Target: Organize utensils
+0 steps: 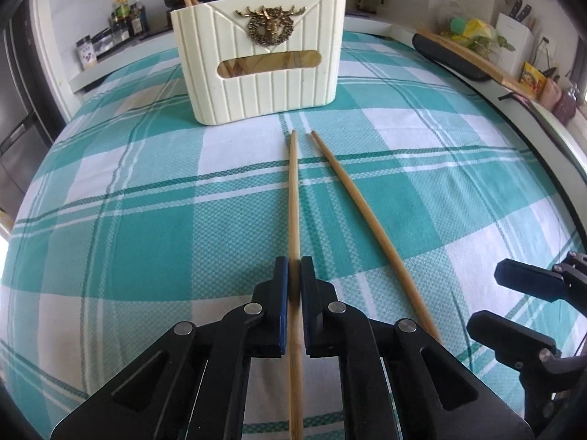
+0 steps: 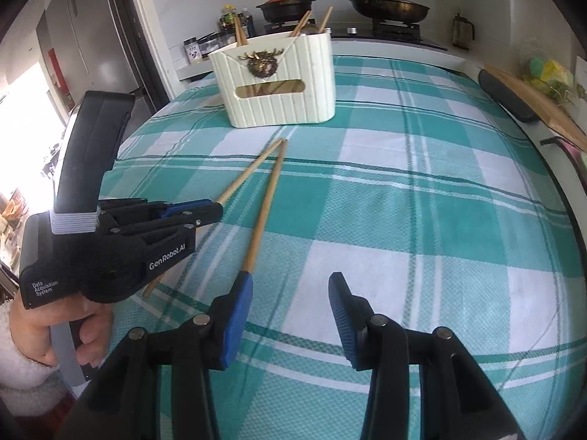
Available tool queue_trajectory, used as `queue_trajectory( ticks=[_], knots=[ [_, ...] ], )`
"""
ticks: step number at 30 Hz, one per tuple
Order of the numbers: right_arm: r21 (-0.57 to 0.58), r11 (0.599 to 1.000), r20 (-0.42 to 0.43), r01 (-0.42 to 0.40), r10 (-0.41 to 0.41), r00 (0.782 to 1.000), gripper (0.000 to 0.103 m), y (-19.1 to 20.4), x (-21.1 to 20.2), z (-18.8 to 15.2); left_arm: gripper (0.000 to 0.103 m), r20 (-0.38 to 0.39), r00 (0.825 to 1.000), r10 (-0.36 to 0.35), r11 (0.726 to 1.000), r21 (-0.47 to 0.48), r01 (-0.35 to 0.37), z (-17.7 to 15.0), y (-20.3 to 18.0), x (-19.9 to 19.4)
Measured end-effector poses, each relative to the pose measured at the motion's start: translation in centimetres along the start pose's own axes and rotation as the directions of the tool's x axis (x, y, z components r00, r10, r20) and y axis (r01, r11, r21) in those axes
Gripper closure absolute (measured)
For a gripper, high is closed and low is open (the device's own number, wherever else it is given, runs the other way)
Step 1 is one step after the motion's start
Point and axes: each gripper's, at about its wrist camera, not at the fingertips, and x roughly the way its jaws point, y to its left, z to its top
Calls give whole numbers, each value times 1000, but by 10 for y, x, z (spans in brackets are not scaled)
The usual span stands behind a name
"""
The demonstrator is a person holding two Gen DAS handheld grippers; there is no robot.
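Observation:
Two long wooden chopsticks lie on the teal plaid tablecloth (image 1: 146, 220), pointing at a cream utensil holder (image 1: 256, 62) with a brass deer emblem; it also shows in the right wrist view (image 2: 279, 84) with several chopsticks standing in it. My left gripper (image 1: 294, 275) is shut on the left chopstick (image 1: 292, 190) low at the table; it also appears in the right wrist view (image 2: 216, 212). The second chopstick (image 1: 352, 198) lies free just right of it, also seen in the right wrist view (image 2: 268, 198). My right gripper (image 2: 290, 293) is open and empty, its left finger near that chopstick's near end.
A black tray with a wooden board (image 1: 462, 55) lies at the table's right edge. Behind stand a stove with a pot (image 2: 286, 5) and a pan (image 2: 389, 5), spice bottles (image 1: 124, 22) and a knife block (image 1: 513, 33).

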Motion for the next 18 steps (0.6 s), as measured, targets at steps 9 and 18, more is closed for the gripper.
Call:
queue_trajectory(
  ticks=[9,18],
  knots=[
    [-117,992,-46,55,-61,997,85,36,39,8,98,-16,999,44,996,-79,-45,-22,55,-16],
    [-39,980,-68,193,-195,978,96,12,15,-15,97,-27,999,39,993,-110,-42,-53,84,-42]
  ],
)
